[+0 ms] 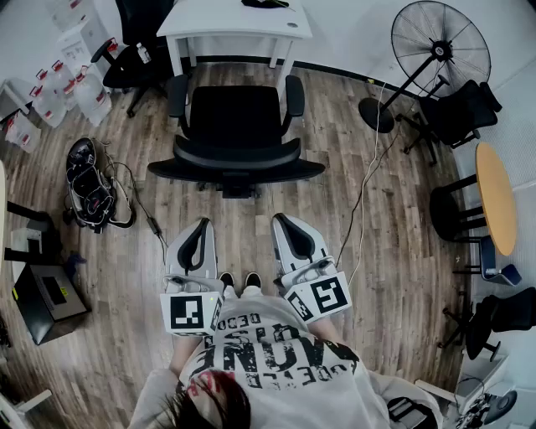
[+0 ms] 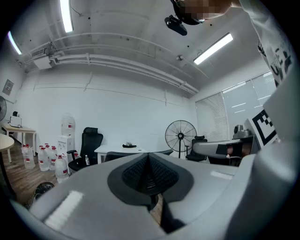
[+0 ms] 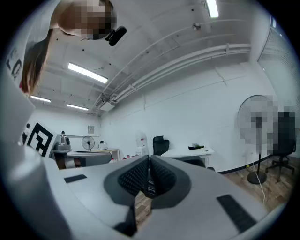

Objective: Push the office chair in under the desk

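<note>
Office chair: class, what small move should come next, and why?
Probably ease the left gripper and right gripper, both shut and empty, forward onto the backrest: the office chair stands out from the desk, back toward the person, grippers short of it.

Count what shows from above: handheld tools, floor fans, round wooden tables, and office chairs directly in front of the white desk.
Tools: 2, the left tool and the right tool
Floor fan: 1
Round wooden table: 1
Office chair in front of the white desk: 1
Total: 5
</note>
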Available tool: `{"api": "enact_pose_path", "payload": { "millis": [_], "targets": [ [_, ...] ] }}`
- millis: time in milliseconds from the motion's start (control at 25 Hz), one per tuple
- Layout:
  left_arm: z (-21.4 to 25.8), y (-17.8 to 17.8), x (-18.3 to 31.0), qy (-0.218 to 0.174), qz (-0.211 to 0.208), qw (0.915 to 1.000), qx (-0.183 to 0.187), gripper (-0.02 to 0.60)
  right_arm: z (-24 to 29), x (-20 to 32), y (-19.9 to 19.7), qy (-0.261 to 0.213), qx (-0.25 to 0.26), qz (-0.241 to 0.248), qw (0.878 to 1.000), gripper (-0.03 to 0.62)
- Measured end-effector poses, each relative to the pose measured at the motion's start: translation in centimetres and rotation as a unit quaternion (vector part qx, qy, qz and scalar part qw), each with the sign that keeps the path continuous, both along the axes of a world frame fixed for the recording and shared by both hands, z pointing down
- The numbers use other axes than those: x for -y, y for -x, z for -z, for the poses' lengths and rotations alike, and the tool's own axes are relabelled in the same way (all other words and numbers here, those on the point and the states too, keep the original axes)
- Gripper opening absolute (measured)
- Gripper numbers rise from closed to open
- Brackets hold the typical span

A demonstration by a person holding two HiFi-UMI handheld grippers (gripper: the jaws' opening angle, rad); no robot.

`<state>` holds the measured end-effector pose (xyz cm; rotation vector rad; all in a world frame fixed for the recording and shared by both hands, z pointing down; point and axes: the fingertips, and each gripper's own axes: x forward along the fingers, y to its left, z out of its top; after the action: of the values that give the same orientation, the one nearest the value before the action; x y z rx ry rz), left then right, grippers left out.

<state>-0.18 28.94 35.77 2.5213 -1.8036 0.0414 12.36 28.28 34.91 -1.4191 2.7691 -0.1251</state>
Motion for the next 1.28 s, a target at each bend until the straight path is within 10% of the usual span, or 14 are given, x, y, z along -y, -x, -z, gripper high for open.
{"api": "enact_pose_path", "payload": {
  "millis": [1280],
  "targets": [
    [-0.1, -1.8, -1.6, -0.021, 0.010, 0.9996, -0.015, 0.012, 0.4, -2.0, -2.6, -0.021, 0.045, 0.090, 0.995, 0.023]
  ]
}}
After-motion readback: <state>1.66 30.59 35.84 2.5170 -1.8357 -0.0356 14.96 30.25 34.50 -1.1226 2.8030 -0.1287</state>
